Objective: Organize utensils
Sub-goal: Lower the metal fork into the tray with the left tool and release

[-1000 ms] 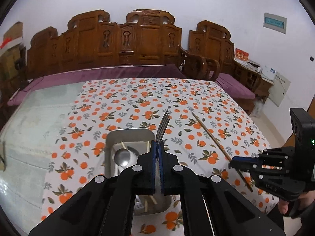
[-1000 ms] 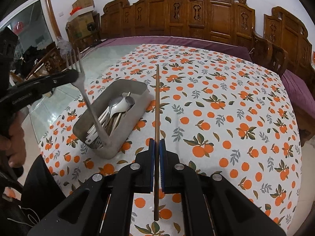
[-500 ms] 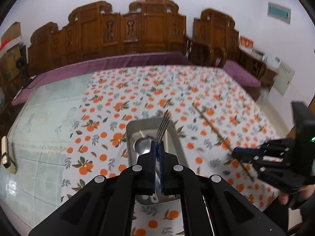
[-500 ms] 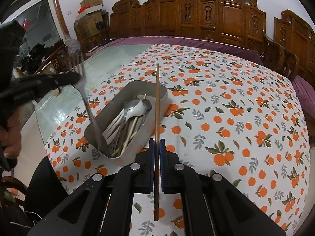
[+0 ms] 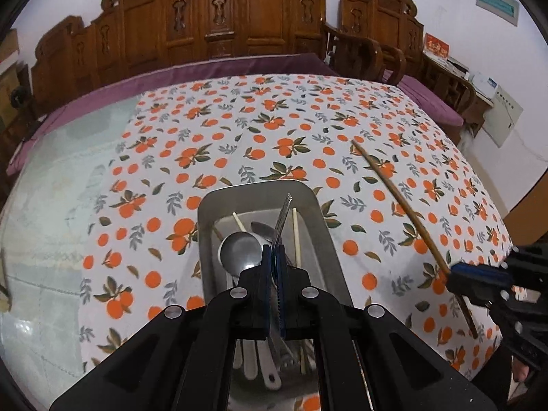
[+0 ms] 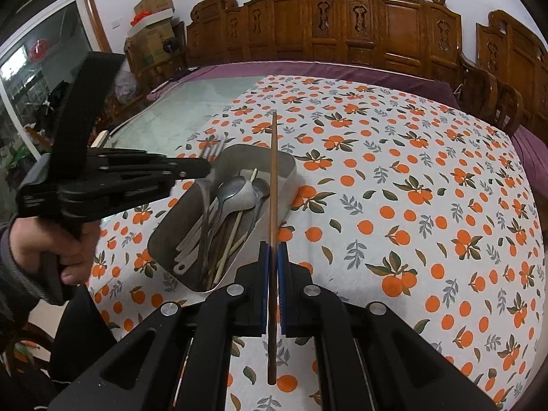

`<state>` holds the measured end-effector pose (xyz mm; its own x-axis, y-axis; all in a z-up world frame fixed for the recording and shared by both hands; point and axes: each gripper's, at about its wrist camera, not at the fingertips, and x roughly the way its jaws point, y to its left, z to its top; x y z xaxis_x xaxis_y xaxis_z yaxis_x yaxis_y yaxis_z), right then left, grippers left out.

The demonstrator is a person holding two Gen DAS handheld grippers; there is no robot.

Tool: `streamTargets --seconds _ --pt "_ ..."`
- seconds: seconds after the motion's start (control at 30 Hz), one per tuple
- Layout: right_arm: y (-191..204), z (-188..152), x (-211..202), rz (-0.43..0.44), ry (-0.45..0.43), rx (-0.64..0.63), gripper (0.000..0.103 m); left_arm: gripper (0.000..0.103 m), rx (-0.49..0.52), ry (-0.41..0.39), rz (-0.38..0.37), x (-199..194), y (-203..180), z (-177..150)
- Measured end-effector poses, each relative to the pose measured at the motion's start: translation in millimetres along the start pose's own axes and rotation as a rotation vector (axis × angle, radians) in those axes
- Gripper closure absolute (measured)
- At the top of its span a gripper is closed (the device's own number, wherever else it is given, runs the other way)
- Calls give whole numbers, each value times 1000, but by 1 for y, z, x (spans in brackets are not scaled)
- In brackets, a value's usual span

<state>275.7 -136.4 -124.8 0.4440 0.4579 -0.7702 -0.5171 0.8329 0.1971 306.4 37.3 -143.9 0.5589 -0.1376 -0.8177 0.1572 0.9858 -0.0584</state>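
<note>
The left gripper (image 5: 273, 257) is clamped on a fork (image 5: 283, 217), tines up and forward, its handle reaching down into the metal tray (image 5: 325, 236) directly below. The tray holds spoons (image 6: 236, 190) and pale chopsticks (image 6: 233, 236). The right gripper (image 6: 273, 257) is closed on a brown chopstick (image 6: 273, 185), held just right of the tray above the orange-print cloth (image 6: 411, 205) on the tabletop. No writing is readable.
</note>
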Motion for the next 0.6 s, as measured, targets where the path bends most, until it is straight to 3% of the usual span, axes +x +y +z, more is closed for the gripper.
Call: streamTargets --seconds 0.33,0.6 --pt "-2 7 13 13 18 25 97 100 -39 49 -6 41 13 4" --pt "10 16 26 57 14 59 97 81 -91 -10 14 8 30 -8"
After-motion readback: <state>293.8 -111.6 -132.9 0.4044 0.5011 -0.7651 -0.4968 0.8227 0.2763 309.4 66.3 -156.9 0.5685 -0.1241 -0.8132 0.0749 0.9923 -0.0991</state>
